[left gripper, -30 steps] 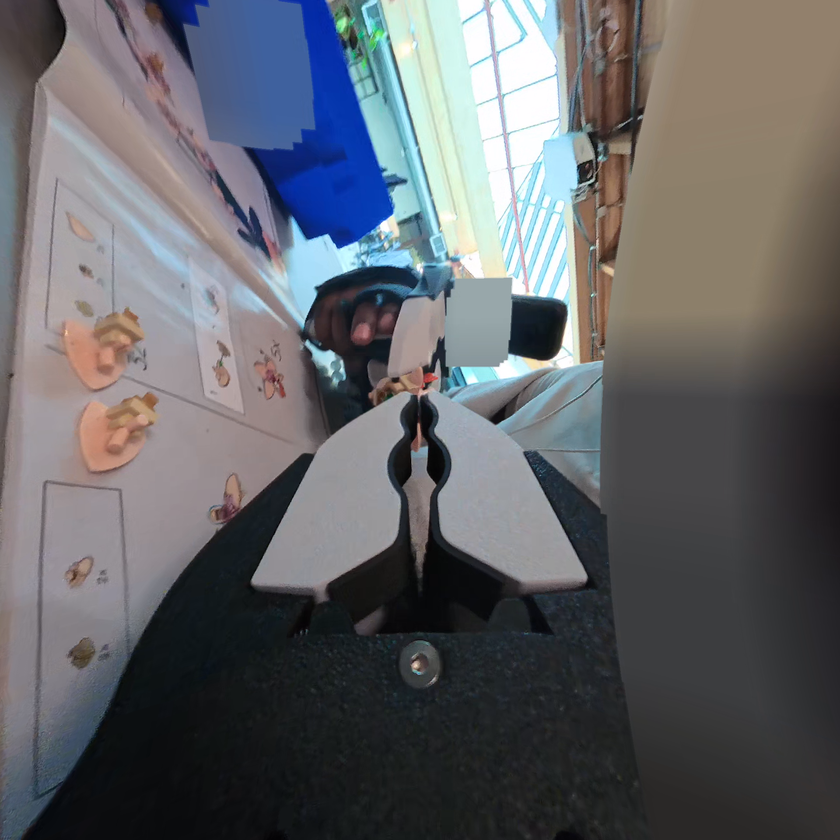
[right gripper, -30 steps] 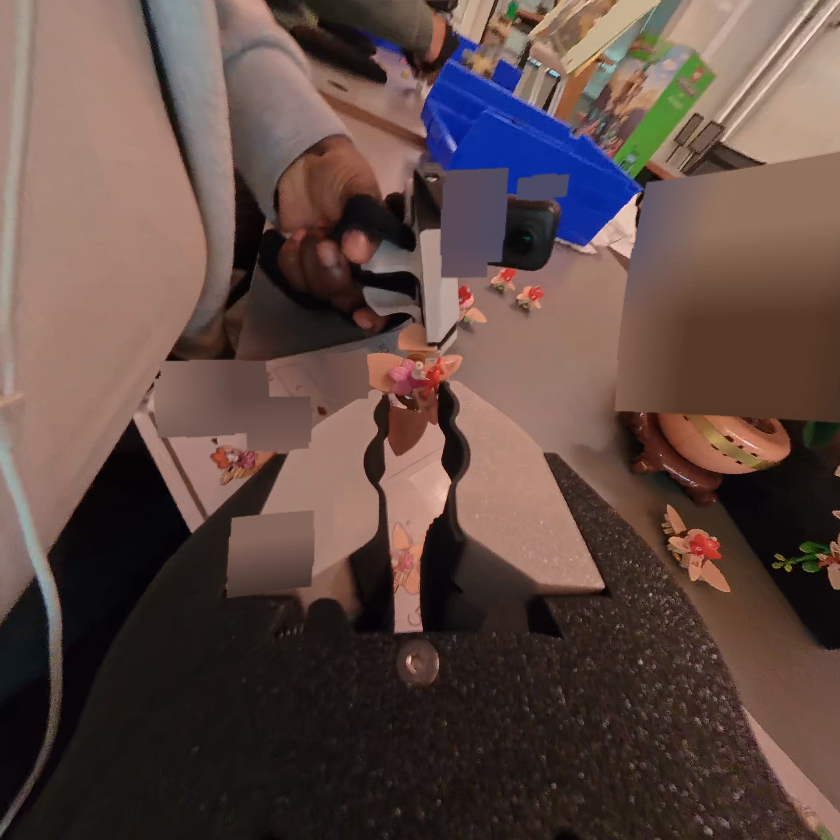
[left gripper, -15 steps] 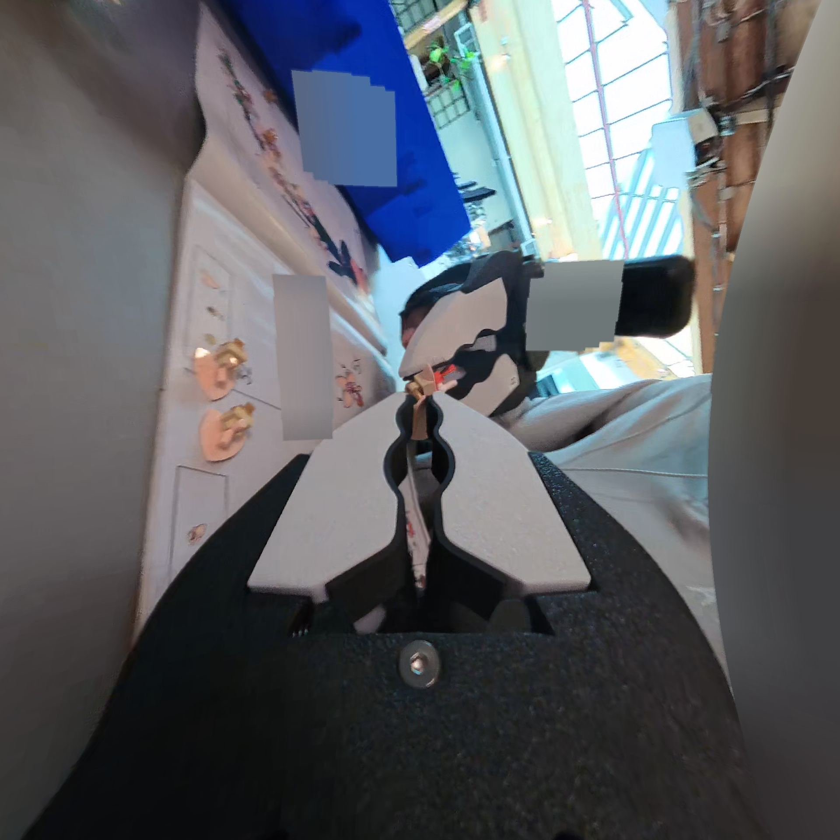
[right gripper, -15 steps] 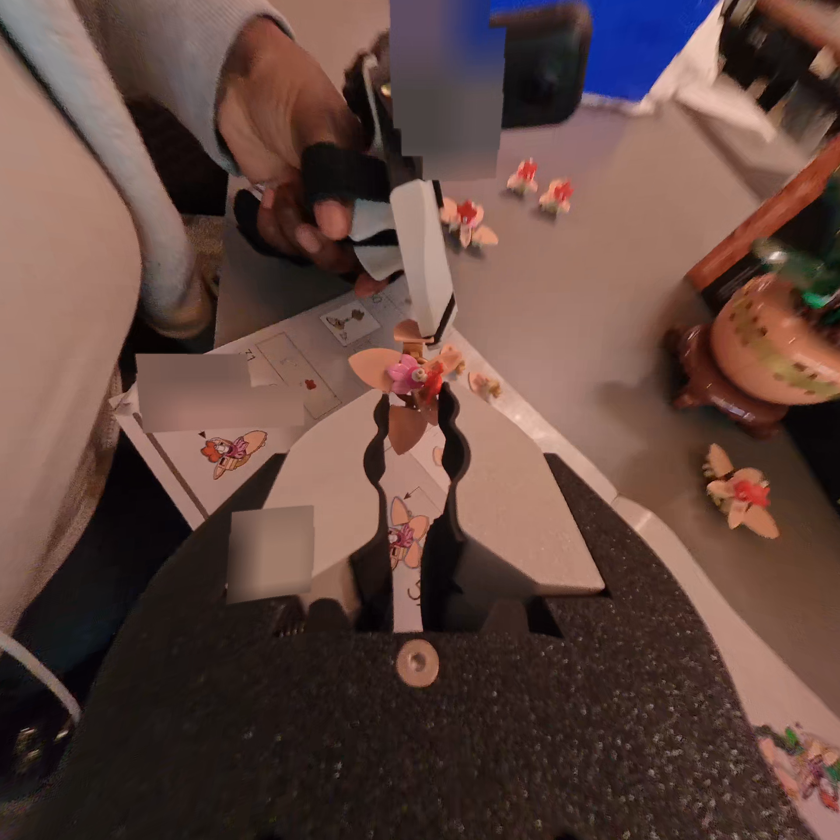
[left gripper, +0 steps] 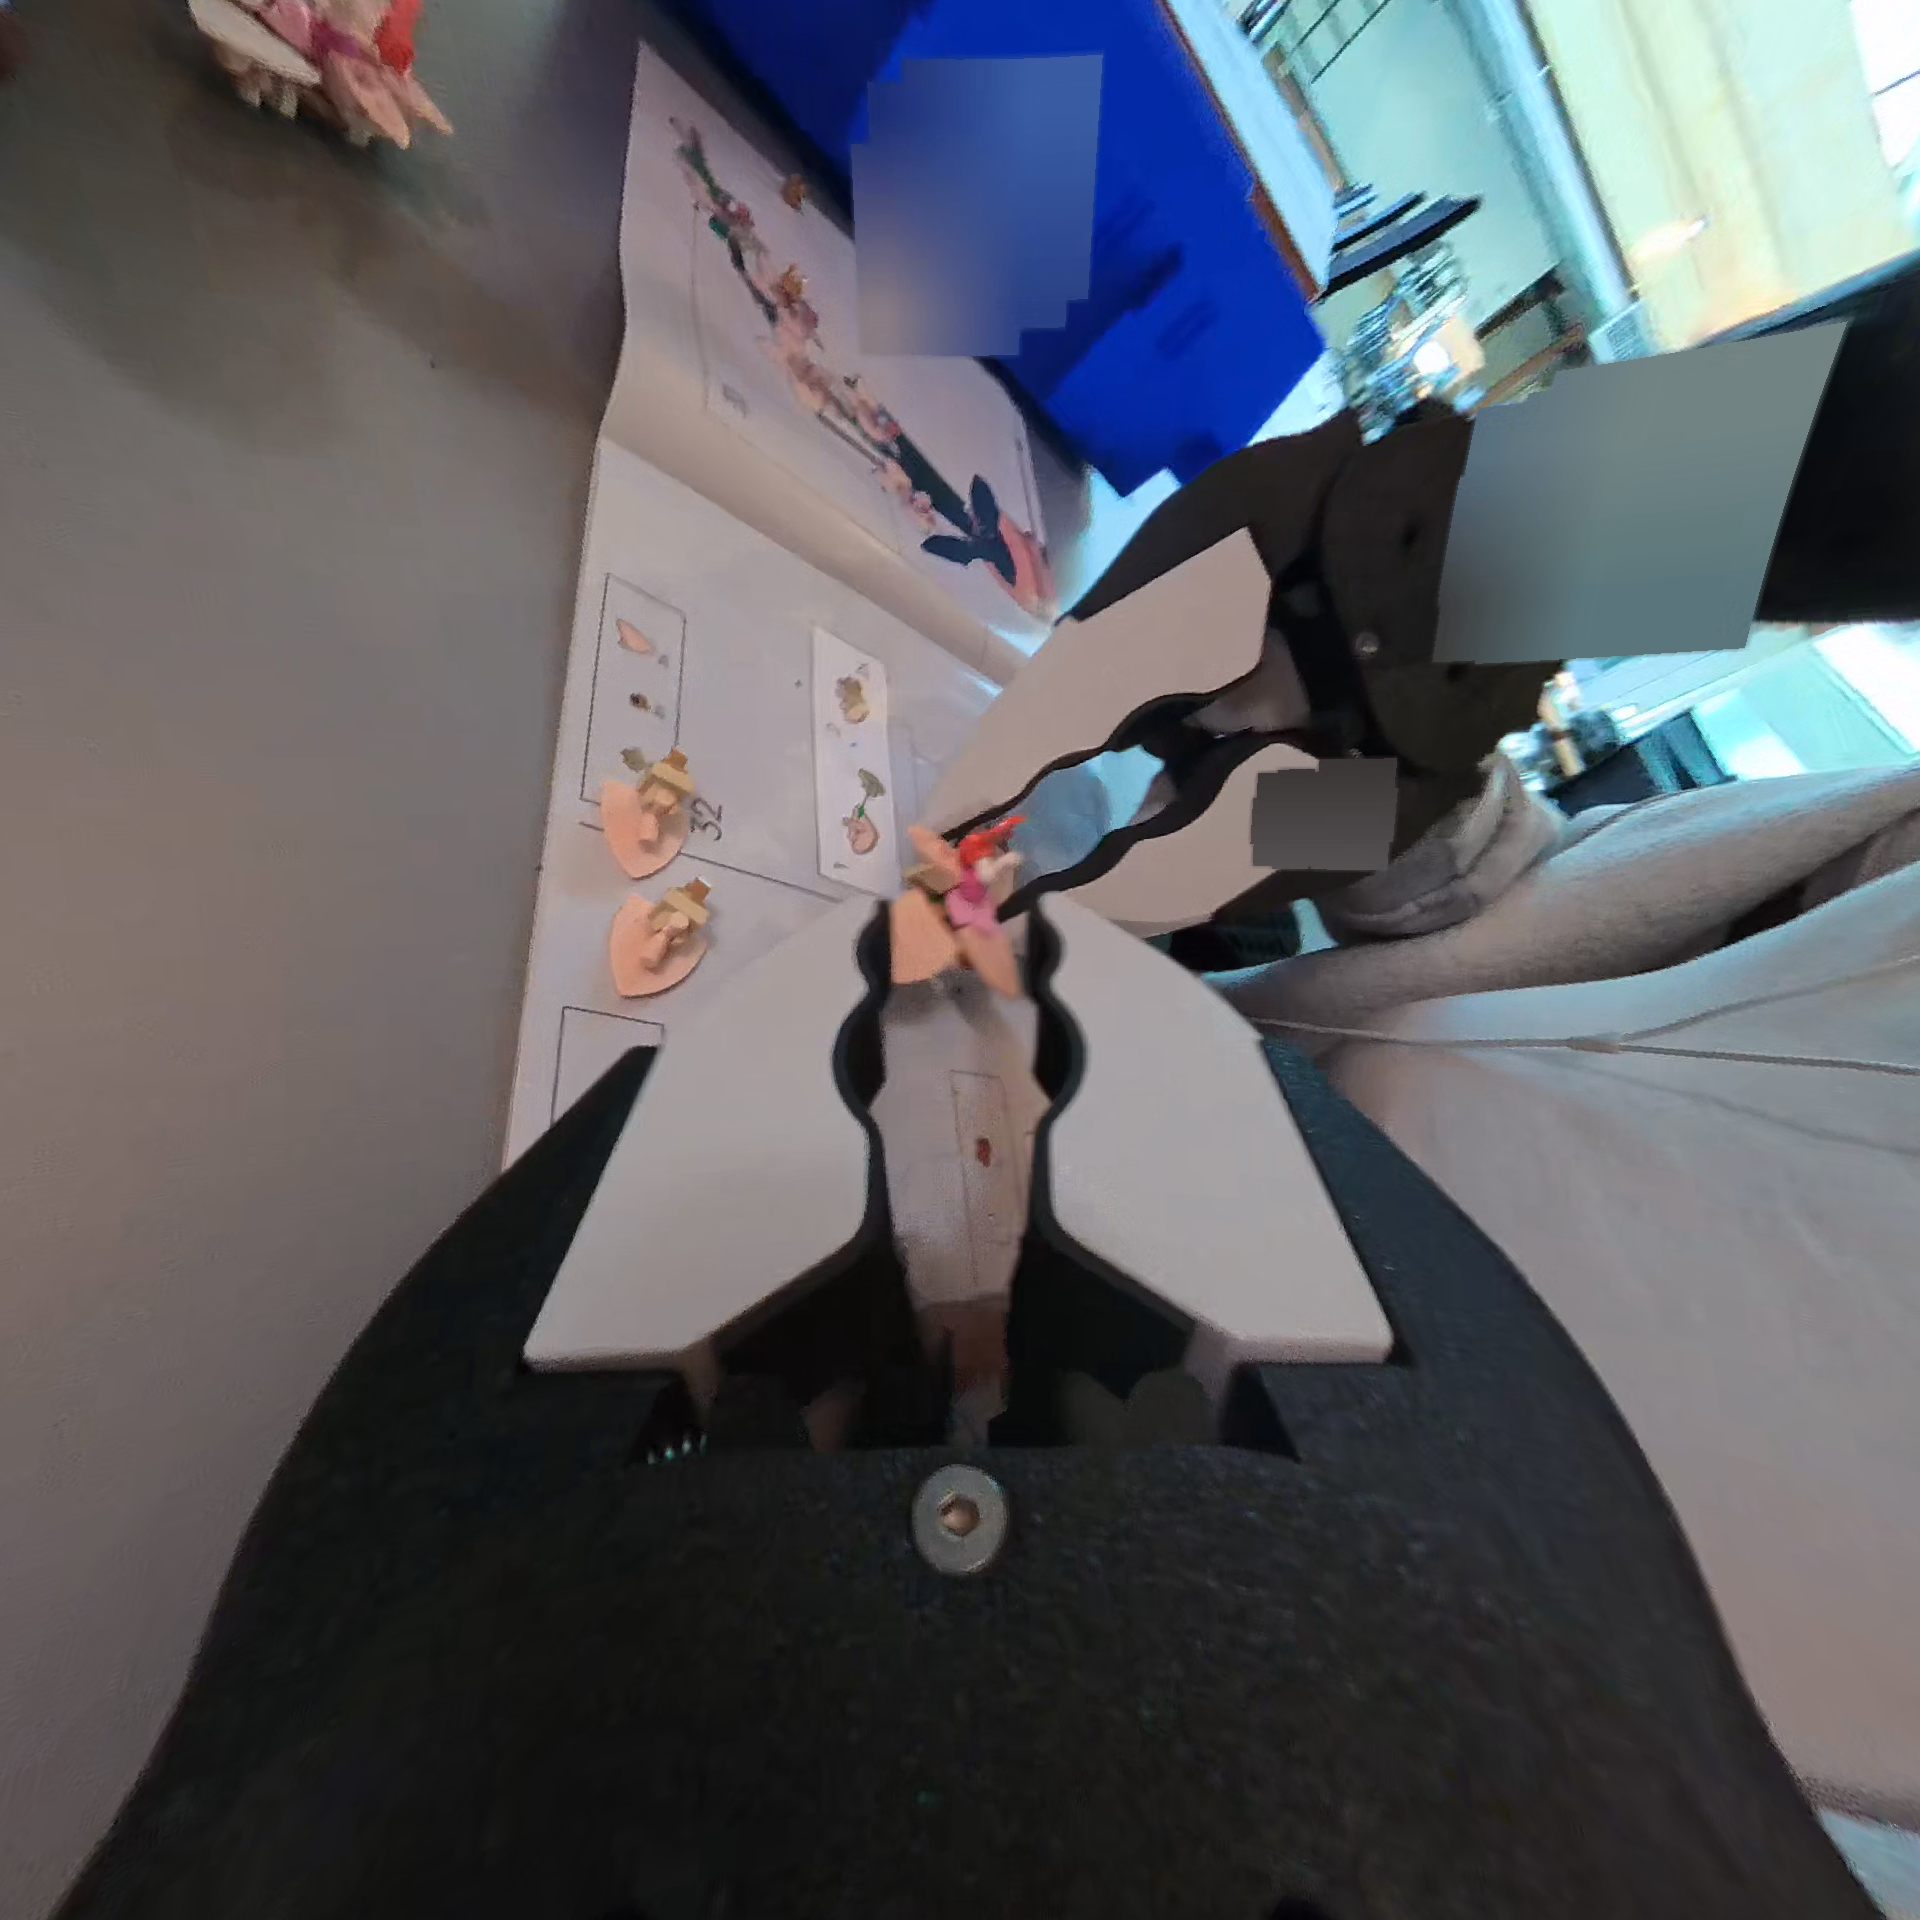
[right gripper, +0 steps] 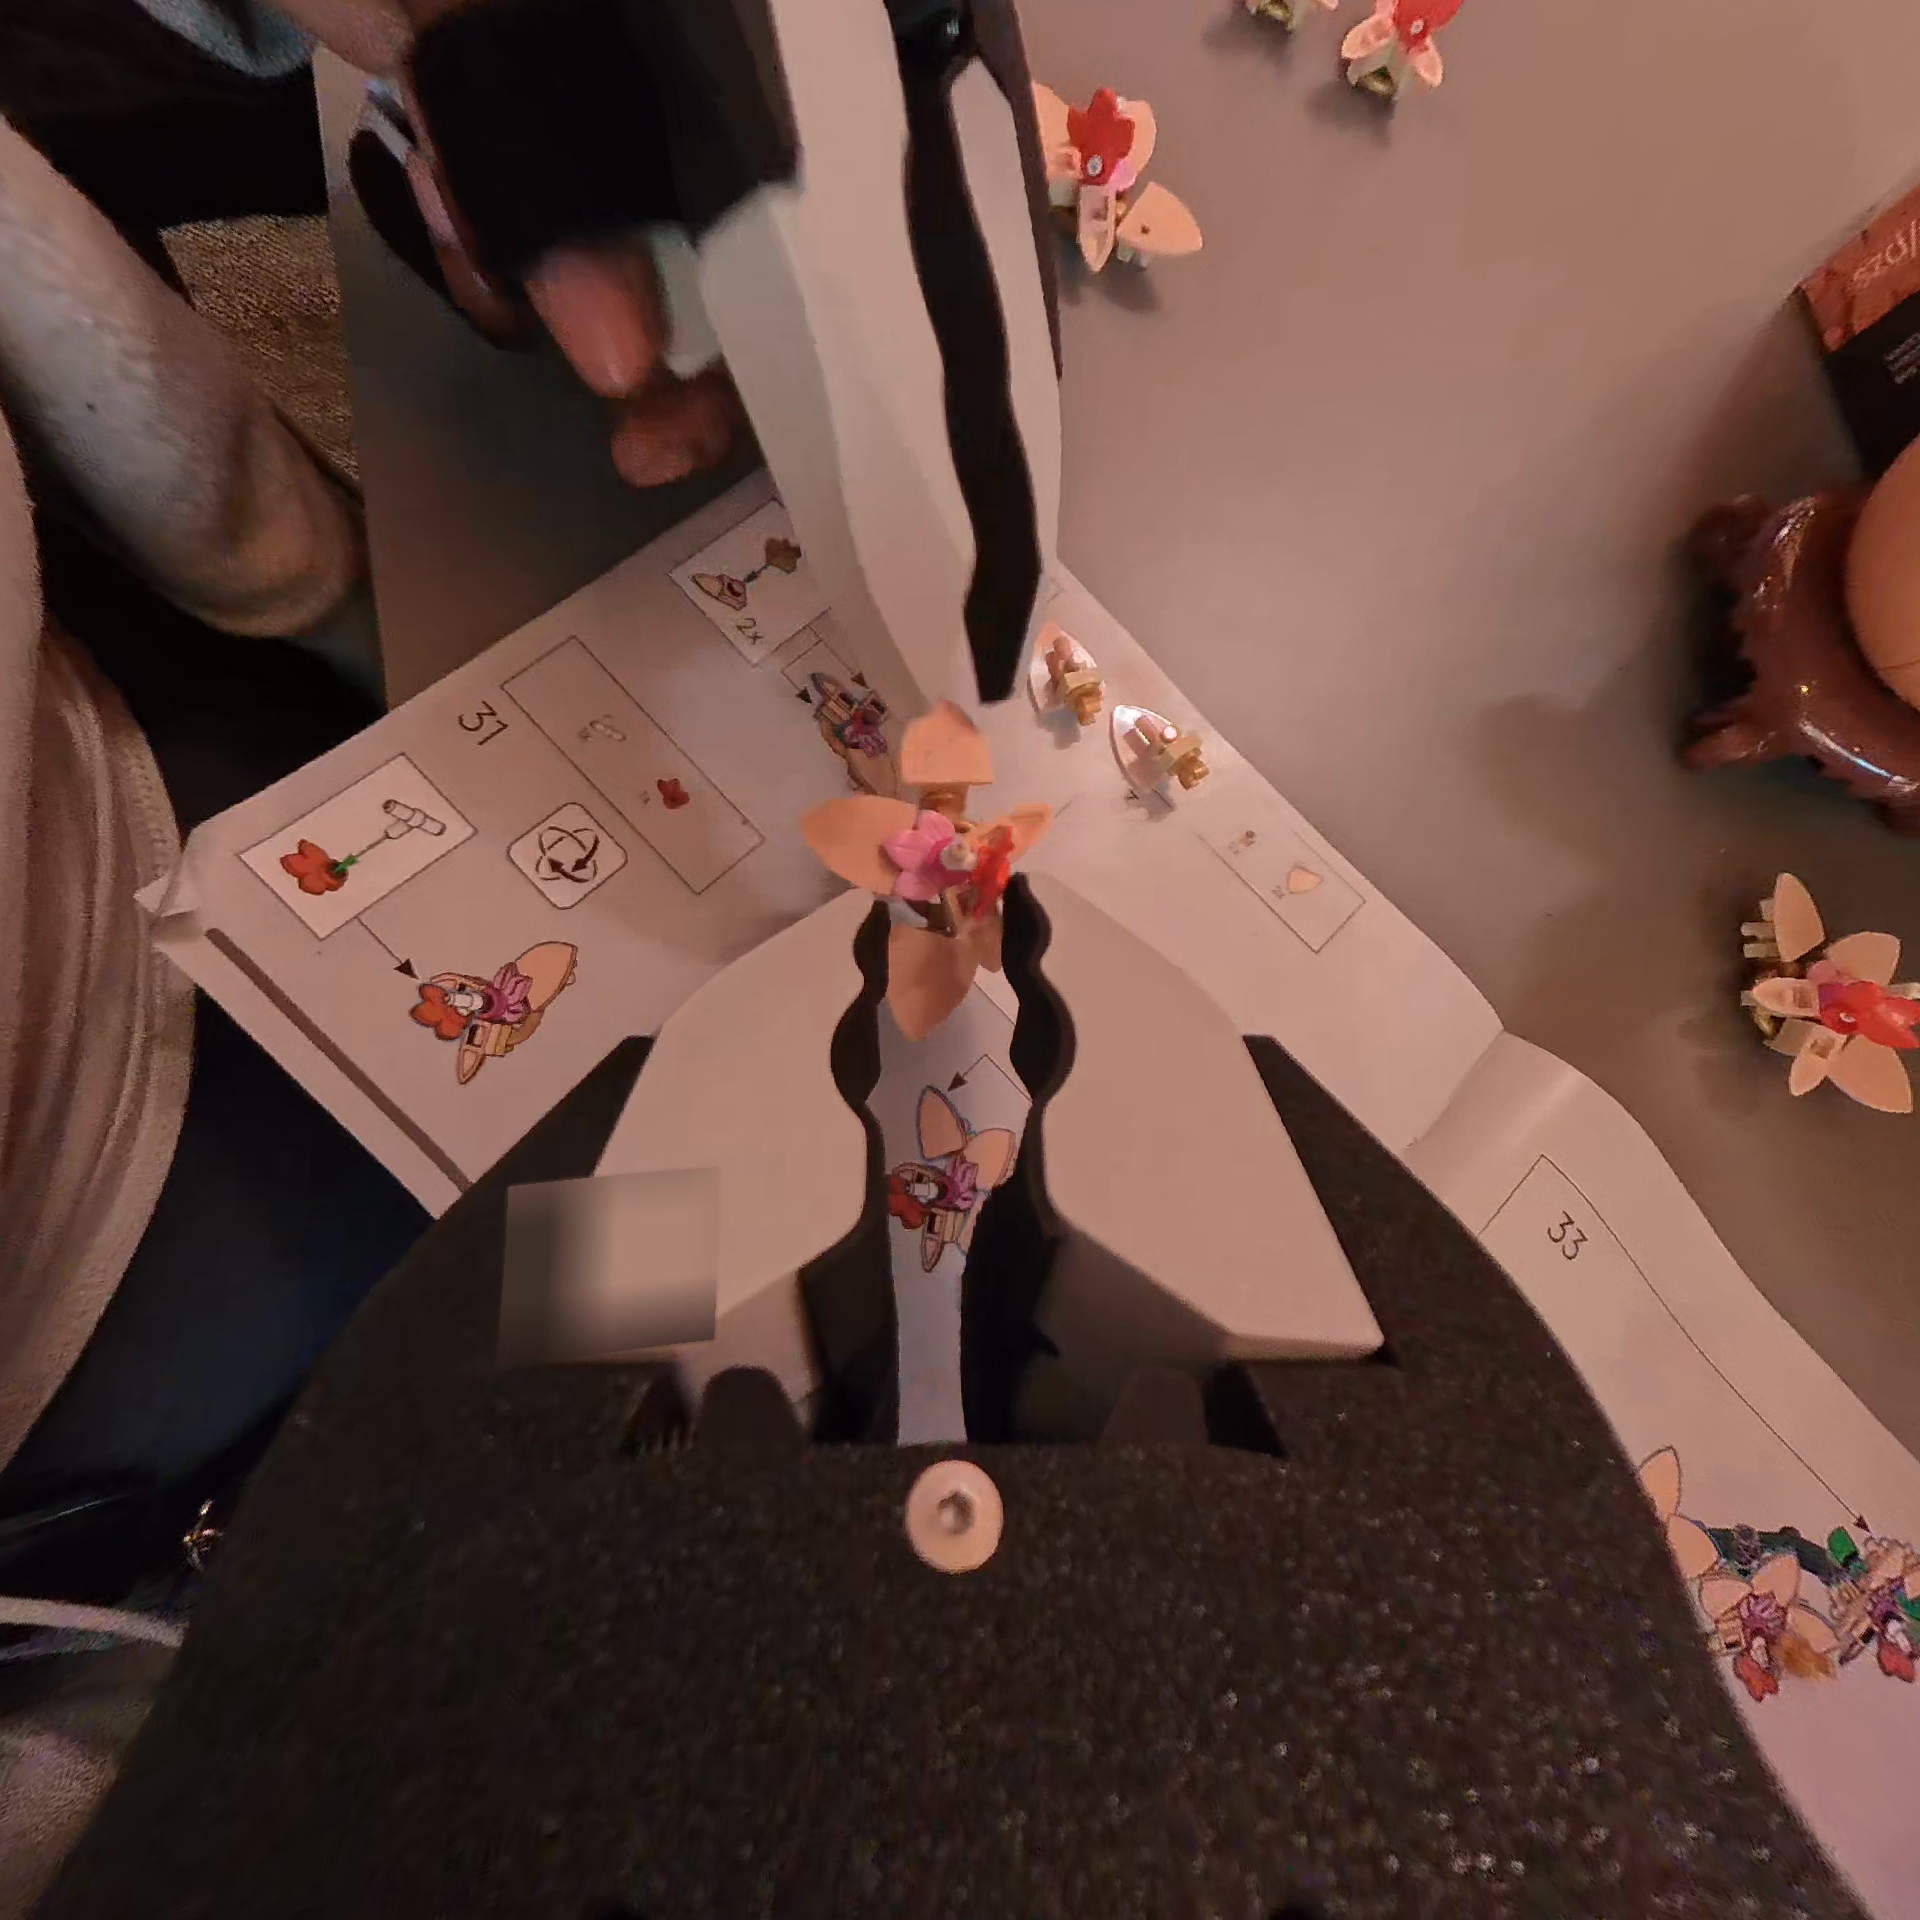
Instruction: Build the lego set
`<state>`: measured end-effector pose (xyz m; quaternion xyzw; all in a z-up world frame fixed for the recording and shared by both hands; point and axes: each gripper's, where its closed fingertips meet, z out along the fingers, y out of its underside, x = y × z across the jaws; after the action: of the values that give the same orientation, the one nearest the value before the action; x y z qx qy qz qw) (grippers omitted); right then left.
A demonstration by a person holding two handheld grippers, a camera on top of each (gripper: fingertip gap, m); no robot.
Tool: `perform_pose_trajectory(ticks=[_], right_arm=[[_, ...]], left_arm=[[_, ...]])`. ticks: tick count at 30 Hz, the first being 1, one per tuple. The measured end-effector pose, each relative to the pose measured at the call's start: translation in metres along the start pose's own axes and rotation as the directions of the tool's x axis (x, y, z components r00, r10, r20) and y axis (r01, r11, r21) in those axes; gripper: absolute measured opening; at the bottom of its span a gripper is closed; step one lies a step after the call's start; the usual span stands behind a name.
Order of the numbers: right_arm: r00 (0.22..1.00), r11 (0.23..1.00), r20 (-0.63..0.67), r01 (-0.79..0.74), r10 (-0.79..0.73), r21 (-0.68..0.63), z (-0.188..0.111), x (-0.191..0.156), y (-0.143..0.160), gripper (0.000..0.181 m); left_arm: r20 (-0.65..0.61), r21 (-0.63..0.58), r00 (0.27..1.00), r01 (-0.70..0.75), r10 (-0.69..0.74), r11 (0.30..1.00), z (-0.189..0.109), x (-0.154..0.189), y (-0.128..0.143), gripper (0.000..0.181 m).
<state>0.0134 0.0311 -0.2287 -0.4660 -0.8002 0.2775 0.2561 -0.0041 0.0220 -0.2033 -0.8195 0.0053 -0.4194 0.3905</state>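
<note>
Peach petals of the lego flower (right gripper: 940, 862) sat pinched at my right gripper (right gripper: 945, 914), held above the instruction booklet (right gripper: 436, 831), presumably for comparison. My left gripper (left gripper: 951, 940) had spread open beside it; two petal pieces (right gripper: 1117, 717) waited rightward.

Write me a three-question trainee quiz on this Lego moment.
1. True or false: the flower lies flat on the booklet.
2. How many loose petal pieces sit on the booklet? A) one B) two C) four
3. Fill in: the right gripper is shut on the ____.

Key: 1 false, it is held up over the page; 2 B; 3 flower.
</note>
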Motion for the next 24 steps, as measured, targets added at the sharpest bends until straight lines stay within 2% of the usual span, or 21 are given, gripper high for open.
perform_pose_trajectory(ticks=[3,7,10,13,16,20,22,24], right_arm=[[0.999,0.999,0.008,-0.032,0.032,0.013,-0.003,0.004,-0.003,0.021],[0.999,0.999,-0.022,-0.038,0.038,-0.006,-0.005,0.017,-0.005,0.021],[0.998,0.998,-0.035,-0.054,0.054,-0.013,-0.002,0.025,-0.009,0.021],[0.996,0.998,-0.069,-0.054,0.053,-0.011,0.007,0.040,-0.024,0.022],[0.993,0.996,-0.077,-0.089,0.090,0.016,0.026,0.060,-0.047,0.022],[0.987,0.988,-0.049,-0.154,0.153,-0.022,0.060,0.085,-0.067,0.022],[0.982,0.979,-0.021,-0.188,0.187,-0.080,0.073,0.088,-0.066,0.022],[0.977,0.971,-0.027,-0.214,0.212,-0.106,0.080,0.092,-0.064,0.022]], left_arm=[[-0.071,0.076,0.997,-0.018,0.023,0.997,-0.016,0.010,-0.015,0.029],[-0.001,0.097,0.988,-0.154,0.155,0.983,-0.041,0.008,-0.023,0.029],[0.088,0.101,0.959,-0.277,0.269,0.955,-0.059,0.003,-0.025,0.029],[0.229,0.142,0.912,-0.377,0.340,0.915,-0.081,-0.009,-0.032,0.029],[0.387,0.228,0.855,-0.451,0.345,0.863,-0.112,-0.025,-0.045,0.028],[0.494,0.336,0.813,-0.505,0.308,0.795,-0.144,-0.034,-0.050,0.028],[0.534,0.333,0.787,-0.530,0.308,0.780,-0.151,-0.039,-0.047,0.028],[0.559,0.278,0.761,-0.547,0.330,0.790,-0.151,-0.046,-0.042,0.028]])
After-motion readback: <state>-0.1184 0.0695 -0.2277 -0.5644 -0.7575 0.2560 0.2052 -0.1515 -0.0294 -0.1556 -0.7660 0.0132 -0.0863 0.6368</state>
